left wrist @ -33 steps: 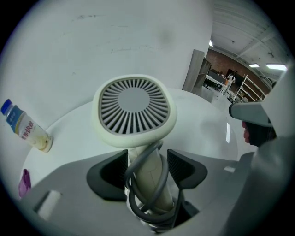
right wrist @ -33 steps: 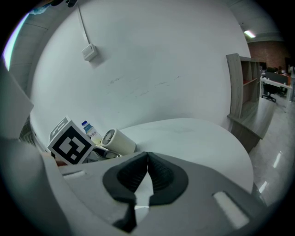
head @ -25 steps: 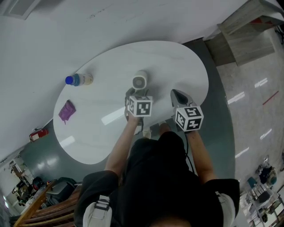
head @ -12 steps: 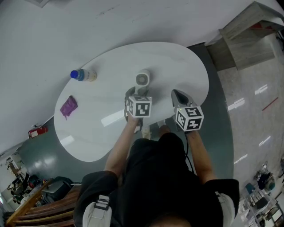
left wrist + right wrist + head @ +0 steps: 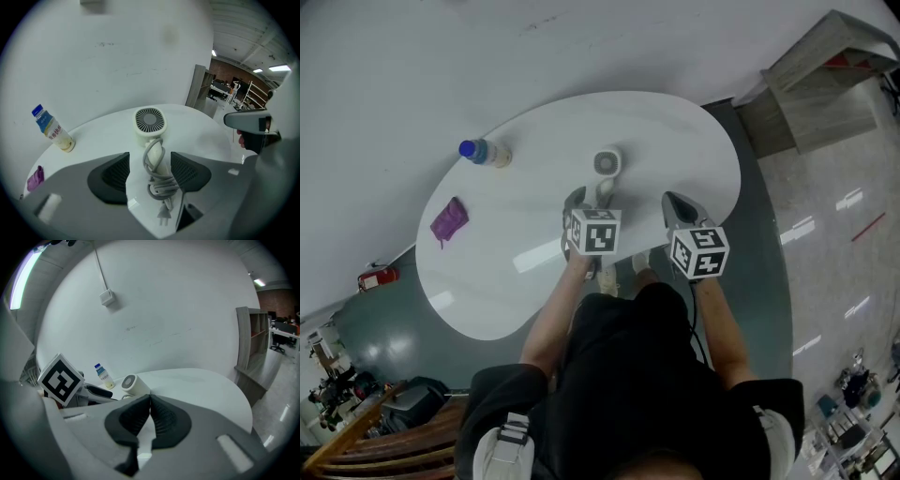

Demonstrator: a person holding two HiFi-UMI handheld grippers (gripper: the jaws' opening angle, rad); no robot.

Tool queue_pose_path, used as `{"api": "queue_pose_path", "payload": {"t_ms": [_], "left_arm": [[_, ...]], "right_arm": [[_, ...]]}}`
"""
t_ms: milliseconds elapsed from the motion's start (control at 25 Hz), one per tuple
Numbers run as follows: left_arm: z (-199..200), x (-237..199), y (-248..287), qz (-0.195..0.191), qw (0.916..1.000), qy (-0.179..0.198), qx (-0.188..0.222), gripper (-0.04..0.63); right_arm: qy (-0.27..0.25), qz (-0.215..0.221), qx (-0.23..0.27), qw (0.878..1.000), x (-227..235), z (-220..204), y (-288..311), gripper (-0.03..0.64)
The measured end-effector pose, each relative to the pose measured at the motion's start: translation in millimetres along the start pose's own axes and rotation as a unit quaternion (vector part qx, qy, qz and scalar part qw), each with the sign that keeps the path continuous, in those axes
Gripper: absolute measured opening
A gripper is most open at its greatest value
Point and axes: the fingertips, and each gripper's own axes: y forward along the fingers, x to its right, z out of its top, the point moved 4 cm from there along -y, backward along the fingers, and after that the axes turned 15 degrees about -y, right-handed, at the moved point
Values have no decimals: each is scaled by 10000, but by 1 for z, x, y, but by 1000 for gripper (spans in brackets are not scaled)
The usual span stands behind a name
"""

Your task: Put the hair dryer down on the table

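Head view: white oval tabletop (image 5: 675, 141); hair dryer (image 5: 606, 165) lies near its centre, barrel toward 12 o'clock, handle toward 6 o'clock and the person.
Other items: bottle (image 5: 485, 151) at 10 o'clock from the dryer, well apart; small purple item (image 5: 448, 221) at 8 o'clock, further out.
Left gripper view: left tool (image 5: 150, 159) stands with jaws apart. The dryer's handle, with its cord (image 5: 161, 185) wound round it, lies between them. A gap shows on the left side; the right pad is close to the cord, contact uncertain. Not clamped, by appearance.
Right gripper view: right tool (image 5: 150, 398) has its pads pressed together with nothing between, held at 3 o'clock of the left tool, over the near edge.
Step in hand (judgement): dryer appears set down; what remains is to clear the left tool.
Method advised: hold the jaws wide and withdraw straight toward 6 o'clock, along the handle's line, rising slightly.
Risk: plug (image 5: 163, 213) and cord loops lie nearest the tool; a sideways move could catch them and drag or roll the dryer.
Right tool: no part required; keep it clear.
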Motion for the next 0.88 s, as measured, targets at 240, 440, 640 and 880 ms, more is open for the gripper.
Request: {"api": "queue_pose_path", "payload": {"t_ms": [240, 440, 640, 880], "left_arm": [[3, -4, -29, -80, 9997, -3, 247, 284], [10, -8, -58, -272, 9981, -70, 543, 253], [17, -9, -88, -425, 9952, -71, 880, 194], [22, -11, -118, -662, 9899, -117, 1246, 147]], "right_arm": [[-77, -54, 91, 9999, -12, 6, -10, 5], [-170, -151, 219, 9995, -24, 15, -17, 5], [-298, -268, 373, 9985, -34, 27, -29, 4], [-343, -424, 615, 9966, -45, 43, -43, 5]]}}
